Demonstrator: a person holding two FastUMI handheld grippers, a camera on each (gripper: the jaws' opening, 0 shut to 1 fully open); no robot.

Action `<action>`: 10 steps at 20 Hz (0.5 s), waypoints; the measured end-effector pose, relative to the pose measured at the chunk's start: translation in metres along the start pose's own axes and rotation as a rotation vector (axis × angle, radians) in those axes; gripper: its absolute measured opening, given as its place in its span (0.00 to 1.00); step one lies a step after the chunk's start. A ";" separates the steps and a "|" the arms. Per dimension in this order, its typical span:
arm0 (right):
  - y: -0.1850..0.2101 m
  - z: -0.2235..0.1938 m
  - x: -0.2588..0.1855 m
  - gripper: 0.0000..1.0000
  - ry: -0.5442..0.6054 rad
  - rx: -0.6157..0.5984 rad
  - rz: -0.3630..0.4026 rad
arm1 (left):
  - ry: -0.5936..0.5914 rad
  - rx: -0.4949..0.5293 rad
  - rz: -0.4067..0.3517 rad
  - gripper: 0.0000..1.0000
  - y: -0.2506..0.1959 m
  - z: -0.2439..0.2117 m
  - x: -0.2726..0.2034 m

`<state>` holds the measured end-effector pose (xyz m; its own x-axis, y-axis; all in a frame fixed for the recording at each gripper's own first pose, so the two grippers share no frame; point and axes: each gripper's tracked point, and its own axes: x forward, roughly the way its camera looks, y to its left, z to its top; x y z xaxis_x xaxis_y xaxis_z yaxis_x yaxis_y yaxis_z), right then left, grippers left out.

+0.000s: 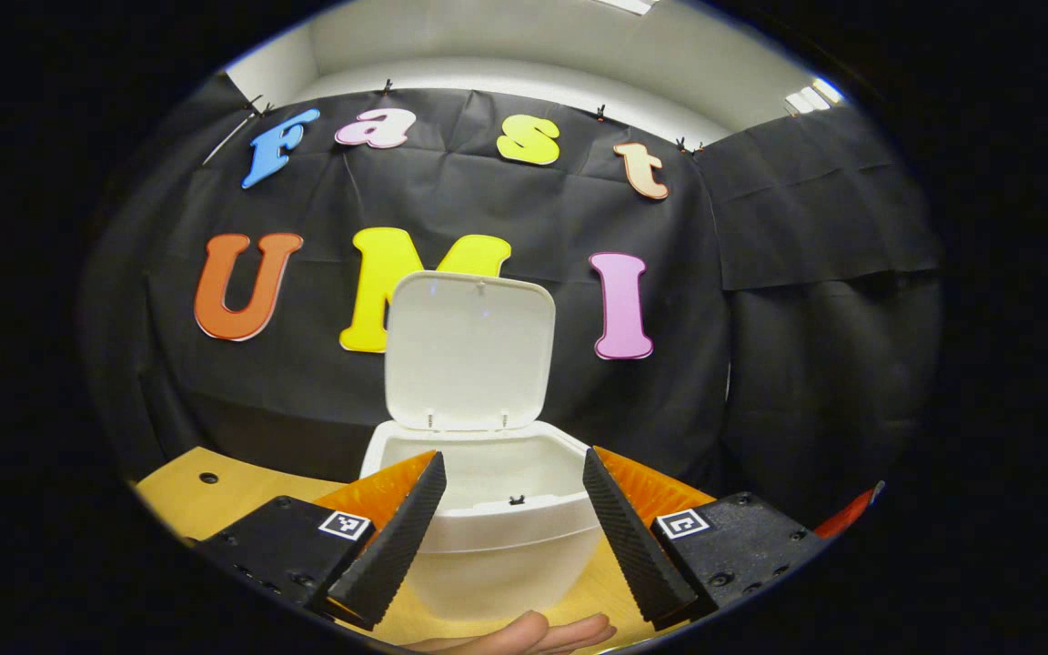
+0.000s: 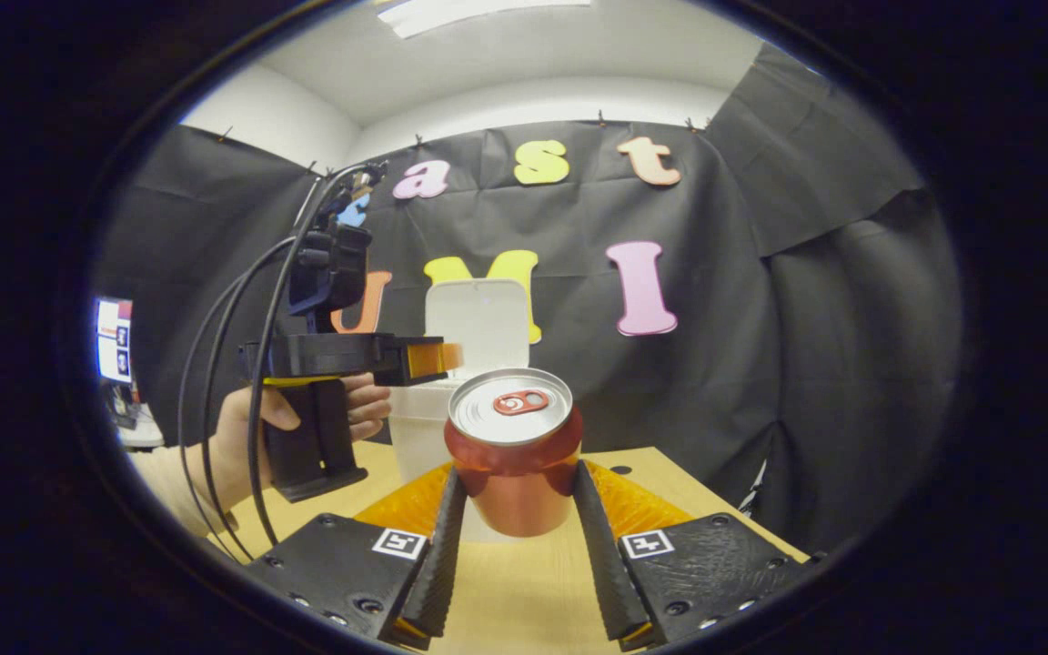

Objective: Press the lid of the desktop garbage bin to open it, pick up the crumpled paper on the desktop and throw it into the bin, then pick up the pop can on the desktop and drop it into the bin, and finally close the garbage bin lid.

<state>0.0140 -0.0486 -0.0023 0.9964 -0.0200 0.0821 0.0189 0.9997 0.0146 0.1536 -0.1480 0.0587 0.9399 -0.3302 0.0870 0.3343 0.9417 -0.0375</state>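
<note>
No readable words or numbers on the pop can [image 2: 513, 450], square black-and-white coded markers on the left gripper [image 1: 513, 537], the same on the right gripper [image 2: 515, 546]

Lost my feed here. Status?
Left gripper open, facing bin, lid up. Right gripper jaws closed on pop can, upright. Path to bin clear.

bin [image 1: 506, 546] mouth lies open under its upright lid [image 1: 469, 350]; left hand-held gripper [image 2: 438, 359] hangs beside it.

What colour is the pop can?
Red, with a silver top; the pop can shows best in the right gripper view.
</note>
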 end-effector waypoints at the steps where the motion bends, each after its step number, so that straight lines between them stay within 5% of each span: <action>1: 0.002 -0.001 0.000 0.63 0.003 -0.005 -0.007 | -0.012 0.009 0.022 0.98 0.008 -0.001 -0.014; 10: 0.022 0.000 -0.014 0.64 0.033 -0.064 -0.019 | 0.000 0.011 0.145 0.98 0.082 -0.035 -0.107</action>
<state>0.0005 -0.0260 -0.0034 0.9980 -0.0392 0.0494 0.0415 0.9980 -0.0476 0.0824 -0.0380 0.0119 0.9782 -0.1910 0.0810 0.1946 0.9801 -0.0391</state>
